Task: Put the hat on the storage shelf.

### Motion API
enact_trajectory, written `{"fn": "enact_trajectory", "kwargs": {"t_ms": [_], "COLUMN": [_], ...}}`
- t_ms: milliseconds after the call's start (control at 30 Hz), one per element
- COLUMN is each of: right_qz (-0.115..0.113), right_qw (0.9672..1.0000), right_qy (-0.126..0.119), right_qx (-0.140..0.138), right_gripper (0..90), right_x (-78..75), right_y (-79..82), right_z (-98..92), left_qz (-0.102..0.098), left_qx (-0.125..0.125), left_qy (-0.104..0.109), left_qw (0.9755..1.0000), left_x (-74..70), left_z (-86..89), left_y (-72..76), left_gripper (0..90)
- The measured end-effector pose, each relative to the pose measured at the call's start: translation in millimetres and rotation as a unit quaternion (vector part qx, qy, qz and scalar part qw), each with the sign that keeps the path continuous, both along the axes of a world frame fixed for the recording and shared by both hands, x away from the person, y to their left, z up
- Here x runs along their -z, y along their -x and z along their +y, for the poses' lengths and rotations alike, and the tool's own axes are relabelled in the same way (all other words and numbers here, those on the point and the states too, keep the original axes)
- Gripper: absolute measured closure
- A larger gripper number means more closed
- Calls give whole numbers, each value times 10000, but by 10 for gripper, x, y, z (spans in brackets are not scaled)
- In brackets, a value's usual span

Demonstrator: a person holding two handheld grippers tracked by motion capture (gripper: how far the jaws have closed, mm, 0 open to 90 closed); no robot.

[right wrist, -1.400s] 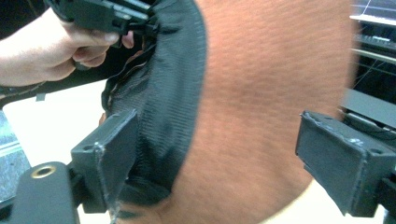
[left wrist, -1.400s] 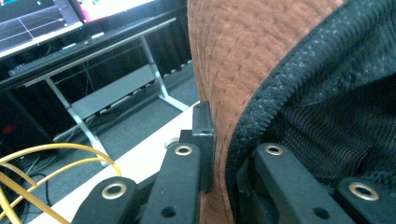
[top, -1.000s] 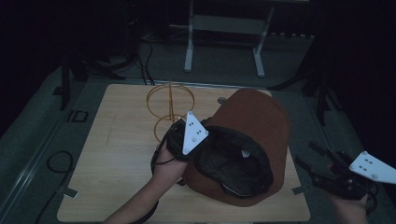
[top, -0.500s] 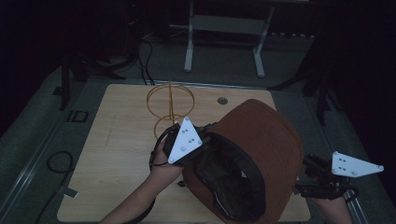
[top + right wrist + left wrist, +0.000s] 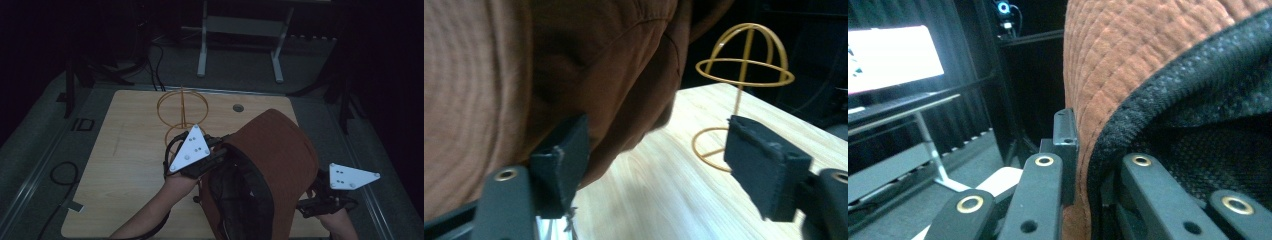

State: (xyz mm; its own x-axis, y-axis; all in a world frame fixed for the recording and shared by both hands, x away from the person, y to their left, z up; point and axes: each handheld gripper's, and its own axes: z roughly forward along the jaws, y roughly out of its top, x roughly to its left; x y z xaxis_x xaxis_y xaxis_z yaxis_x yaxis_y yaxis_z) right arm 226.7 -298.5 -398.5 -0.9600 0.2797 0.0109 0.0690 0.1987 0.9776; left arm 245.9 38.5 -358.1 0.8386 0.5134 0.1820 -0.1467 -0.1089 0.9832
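Above the table [image 5: 125, 150], left gripper [image 5: 216, 159] pinches the brown hat [image 5: 280, 160] (right gripper [image 5: 659, 165] gapes empty).

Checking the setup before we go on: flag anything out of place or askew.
The brown hat is off the gold wire stand, held tilted with its black lining facing up, its rim pinched in the left hand-held gripper. Nothing looks damaged.

The hat [image 5: 280, 165] is rust brown outside, with a fine quilted diamond weave seen close in the left gripper view, and its lining [image 5: 240, 200] is black and speckled. The wire stand [image 5: 182, 112] at the far left is golden yellow. The tabletop [image 5: 130, 150] is pale wood with a faint grain. Both tongs are black with brass-coloured rivets, each topped by a light grey plate.
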Motion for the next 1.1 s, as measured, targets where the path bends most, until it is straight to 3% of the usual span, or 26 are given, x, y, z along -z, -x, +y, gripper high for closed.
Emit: {"fn": "enact_trajectory", "kwargs": {"t_ms": [167,367,500,633,700,833,1033,1100], "right_qz": [-136,-253,-196,-319,-474,-554,-621,-634], "right_qw": [9996,9989,9988,9987,9983,9979,9977,9975], "right_qy": [-1,13,-62,-154,-158,-152,-255,-308], "right_qx": [-239,-393,-450,-365,-287,-305,-129,-18], "right_gripper": [224,216,260,432,572,882,900,900], "right_x": [13,-3,-2,-9,-3,2,-18,-38], "right_y": [7,40,19,35,46,46,66,67], "right_z": [211,448,589,651,660,667,600,555], "left_qz": [89,276,332,393,389,420,385,284], "left_qx": [280,423,327,230,142,19,-54,-88], "left_qy": [225,189,166,204,163,125,196,233], "left_qw": [9993,9985,9988,9988,9990,9990,9991,9993], "left_x": [23,109,160,183,185,180,172,176], "left_z": [2,-57,-102,-79,-75,-63,8,44], "left_y": [-37,-93,-110,-138,-142,-157,-183,-183], "left_gripper": [846,845,845,845,845,845,841,836]}}
